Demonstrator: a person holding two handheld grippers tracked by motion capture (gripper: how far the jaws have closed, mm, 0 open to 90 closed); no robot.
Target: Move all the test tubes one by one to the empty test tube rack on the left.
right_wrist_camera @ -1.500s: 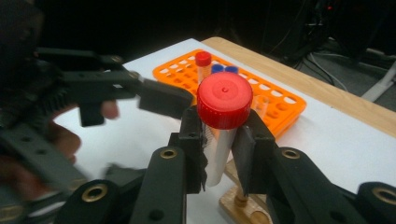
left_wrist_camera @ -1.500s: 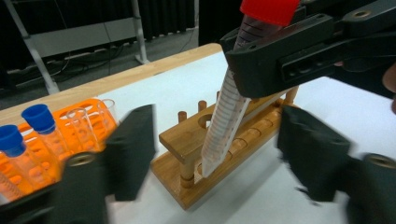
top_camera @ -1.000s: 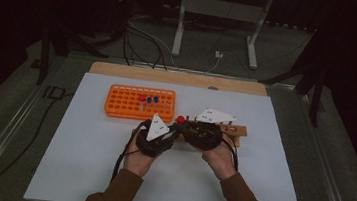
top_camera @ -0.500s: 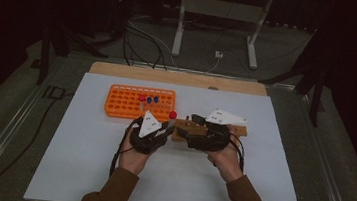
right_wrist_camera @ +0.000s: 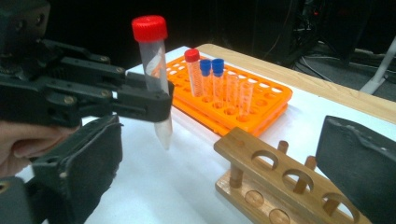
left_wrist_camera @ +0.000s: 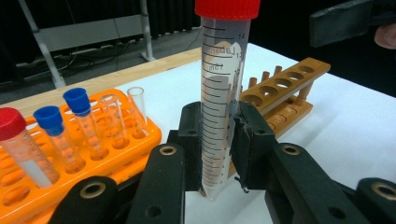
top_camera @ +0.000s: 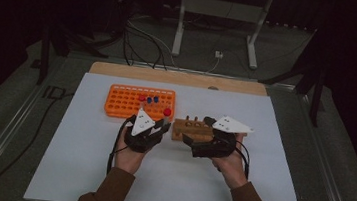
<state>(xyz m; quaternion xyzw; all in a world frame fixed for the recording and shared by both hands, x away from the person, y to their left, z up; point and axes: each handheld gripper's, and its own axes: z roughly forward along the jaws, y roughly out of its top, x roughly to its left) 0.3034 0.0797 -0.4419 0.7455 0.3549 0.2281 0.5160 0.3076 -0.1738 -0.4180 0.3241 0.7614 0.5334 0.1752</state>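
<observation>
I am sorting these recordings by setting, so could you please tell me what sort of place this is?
Probably a lab-style recording bench in a dark room: an orange tube rack and a wooden rack sit on a white-covered table, cables trail over the floor behind, and the left gripper holds a red-capped tube.

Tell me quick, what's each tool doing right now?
Left tool: shut on the red-capped tube.
Right tool: open, jaws just opened, nothing between them.

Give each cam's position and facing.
High view: above the person's side, facing forward and down at the table; both hands show.
Left gripper view: rides the left claw, along jaws clamping the tube.
Right gripper view: rides the right claw, jaws apart.
Shared: tube, orange rack, wooden rack.
</observation>
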